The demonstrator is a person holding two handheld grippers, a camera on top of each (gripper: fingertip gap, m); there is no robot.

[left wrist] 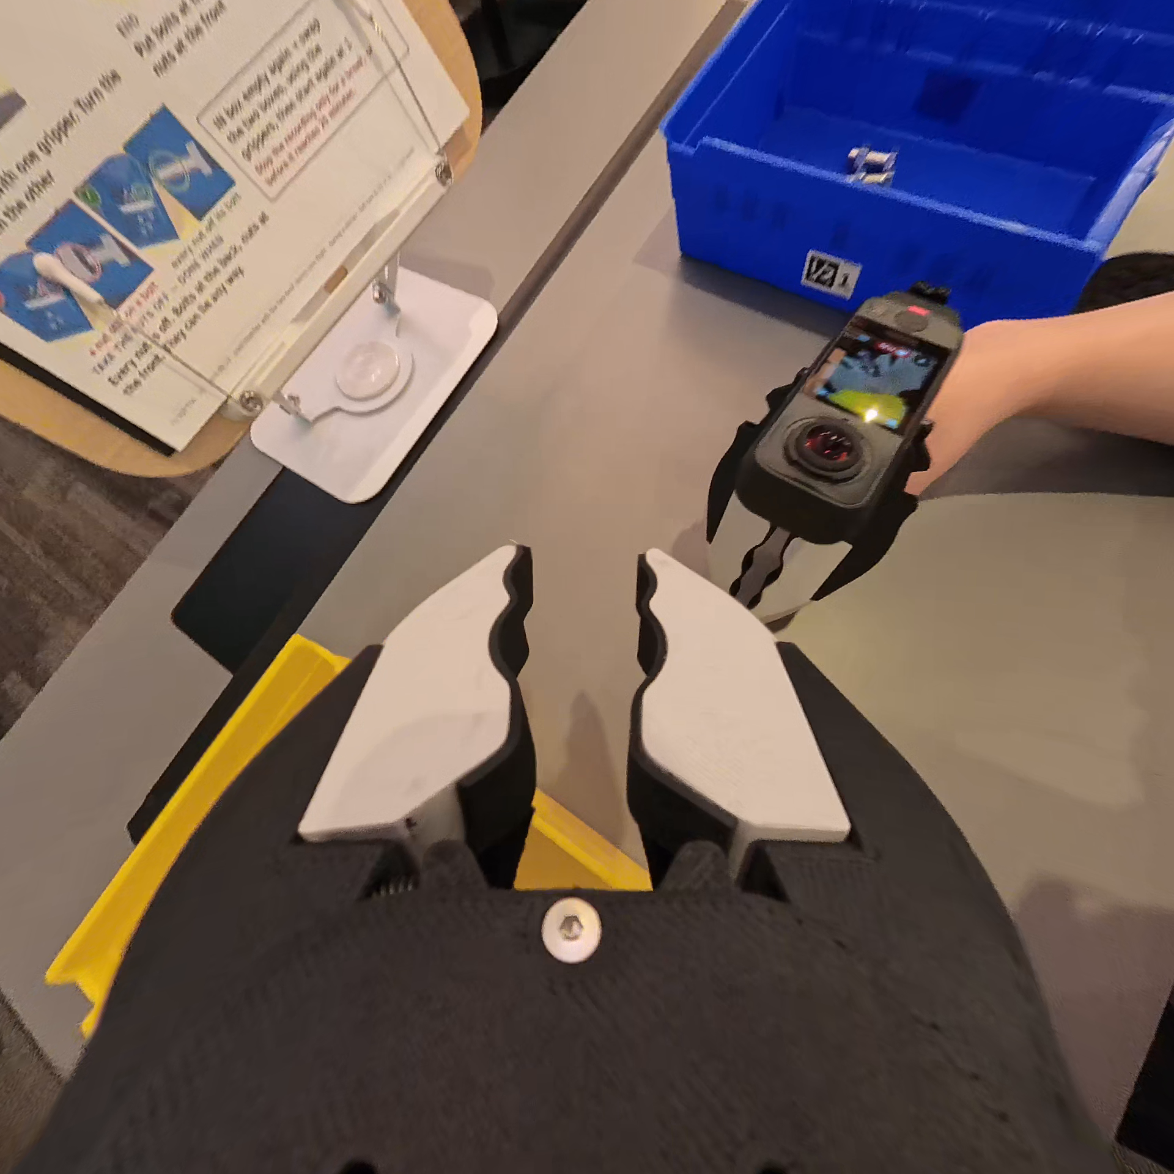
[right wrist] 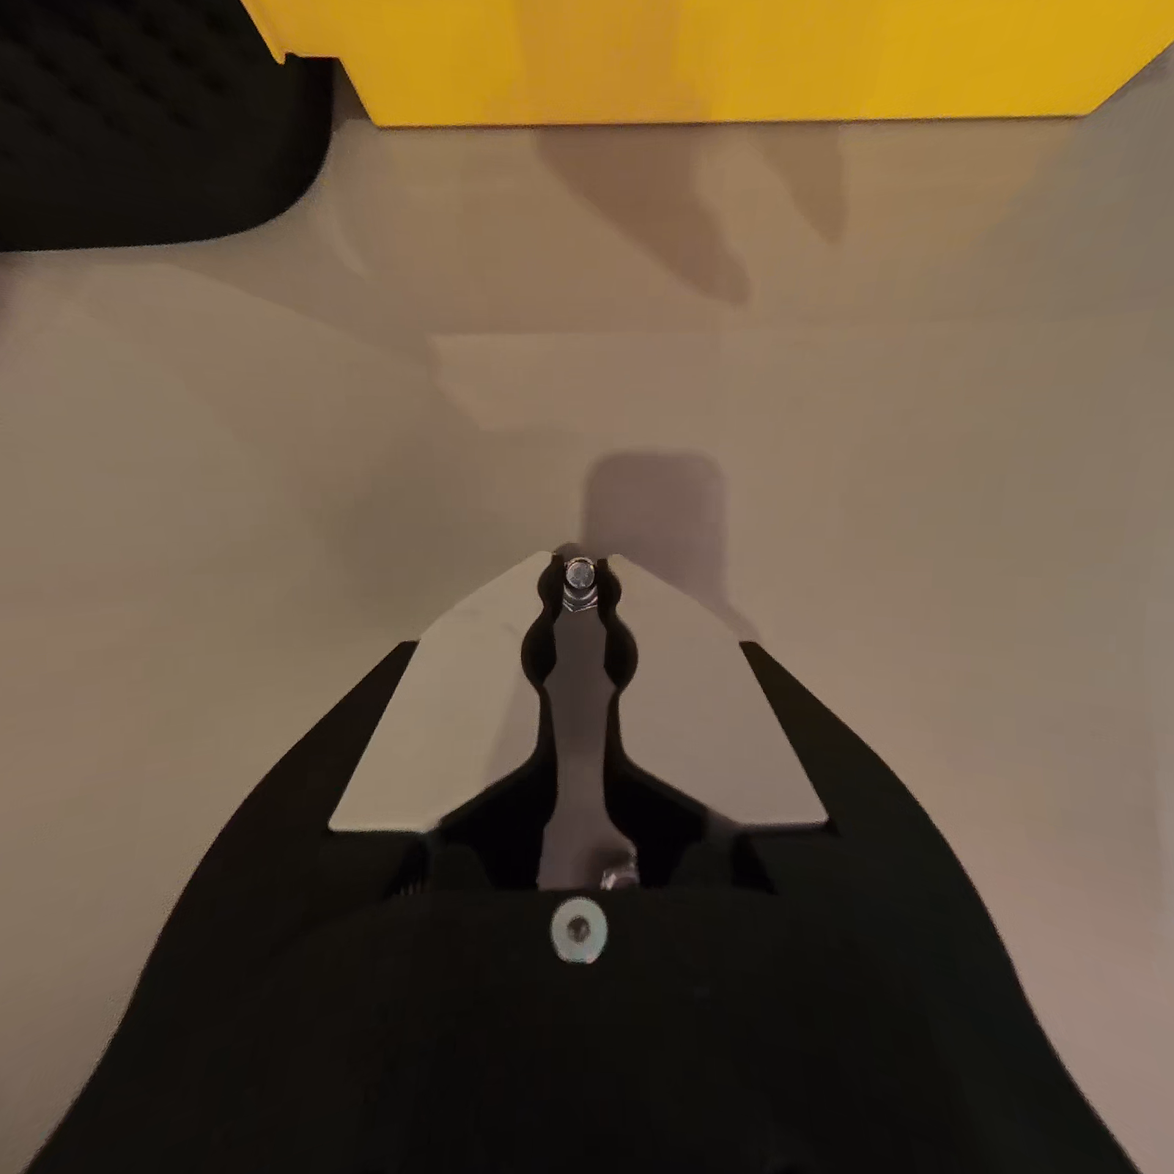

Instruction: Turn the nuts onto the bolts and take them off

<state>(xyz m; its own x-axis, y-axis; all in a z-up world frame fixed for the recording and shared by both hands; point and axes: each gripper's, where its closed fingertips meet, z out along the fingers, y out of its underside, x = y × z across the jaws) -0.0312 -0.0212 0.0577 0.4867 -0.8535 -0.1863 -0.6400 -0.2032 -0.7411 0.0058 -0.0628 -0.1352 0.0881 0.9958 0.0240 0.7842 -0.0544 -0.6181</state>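
My right gripper [right wrist: 579,559] is shut on a small silver bolt with a nut on it [right wrist: 579,581], pinched at the fingertips just above the grey table. It also shows in the left wrist view [left wrist: 756,594], tips pointing down at the table, a hand behind it. My left gripper [left wrist: 584,565] is open and empty, held over the table to the left of the right gripper. A silver bolt or nut piece [left wrist: 873,164] lies in the blue bin [left wrist: 889,248] at the far right. A small metal piece [right wrist: 619,878] shows under the right gripper's base.
A yellow bin [left wrist: 190,794] sits under my left gripper and also shows at the top of the right wrist view [right wrist: 635,63]. An instruction sheet on a white stand [left wrist: 381,375] stands at the left by the table edge. A black shape [right wrist: 127,127] is at upper left. Spacing between my two grippers at the tips: around 20 cm. My right gripper's tips are some 20 cm from the black shape [right wrist: 127,127].
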